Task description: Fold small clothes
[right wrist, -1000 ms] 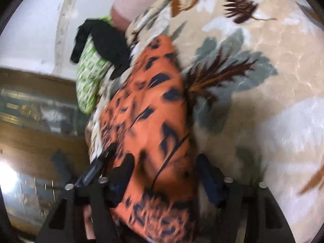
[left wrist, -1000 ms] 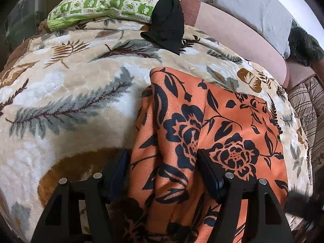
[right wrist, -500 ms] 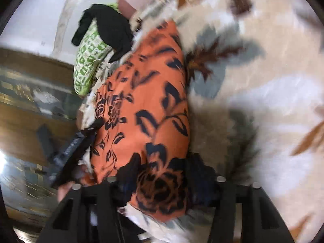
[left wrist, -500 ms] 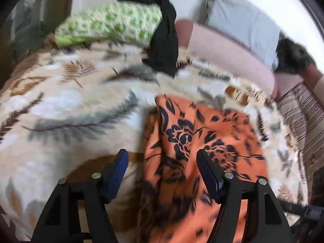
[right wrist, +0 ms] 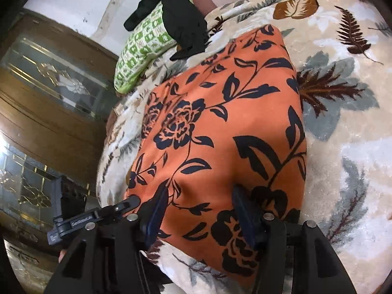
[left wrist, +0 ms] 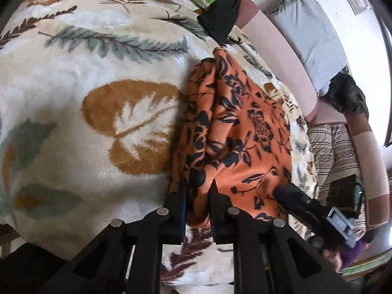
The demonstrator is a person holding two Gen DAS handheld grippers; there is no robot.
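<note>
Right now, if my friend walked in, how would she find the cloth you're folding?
Look at the big fluffy leaf-print blanket covering the bed. On it lies the orange cloth, below the green checked pillow with a black garment draped over it. It is the only bright orange thing, covered in dark blue flowers and leaves.

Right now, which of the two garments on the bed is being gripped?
The orange floral garment, spread on the leaf-print blanket. The left gripper pinches its near edge. The black garment lies untouched, draped over the green patterned pillow.
</note>
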